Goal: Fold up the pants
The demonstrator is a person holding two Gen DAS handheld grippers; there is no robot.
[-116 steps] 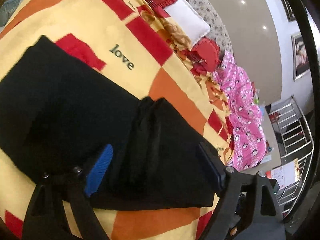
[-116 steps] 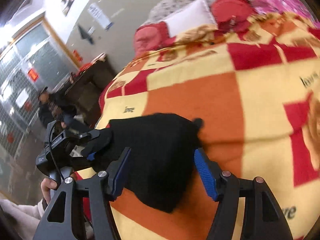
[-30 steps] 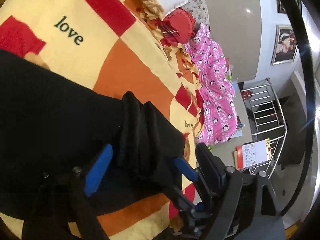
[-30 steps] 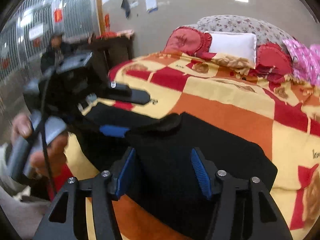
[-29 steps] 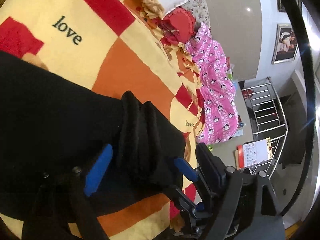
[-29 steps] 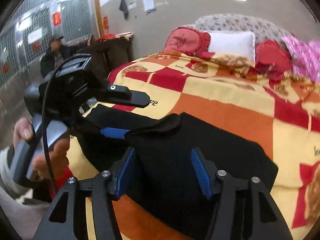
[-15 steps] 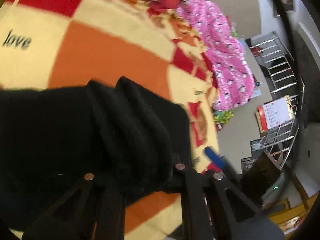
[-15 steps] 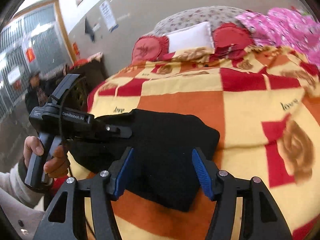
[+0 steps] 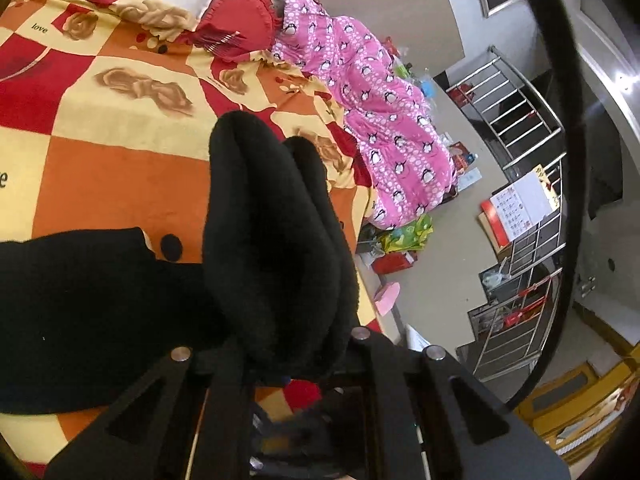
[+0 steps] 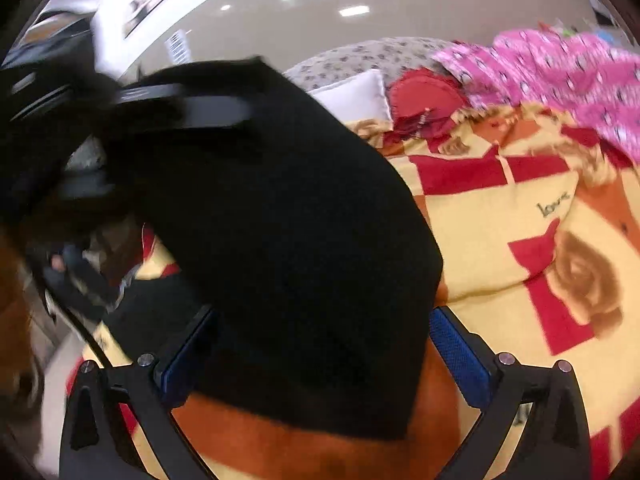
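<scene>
The left gripper (image 9: 280, 360) is clamped tight on a bunched end of the black pants (image 9: 272, 240), whose thick folds rise from between its arms up the middle of the left wrist view; the rest of the garment spreads to the lower left of that frame, lying on the checked blanket (image 9: 120, 184); in the right wrist view the same cloth (image 10: 300, 240) hangs as a raised flap across the centre, with the left gripper a dark blur at the upper left, while the lower part stays on the blanket; the right gripper (image 10: 320, 356) has just been opening and its jaws stand wide, blue pads either side of the cloth at the bottom of the frame and pressing on nothing; a pink patterned cover (image 9: 380, 100) and red cushions (image 9: 240, 28) sit toward the top, clear of the work; the step in hand looks like carrying the lifted end over to make another fold; the next move likely calls for laying that end squarely on the part still lying flat, edges matched, before the left jaws let go, with the right claw free to hold down or smooth the crease
</scene>
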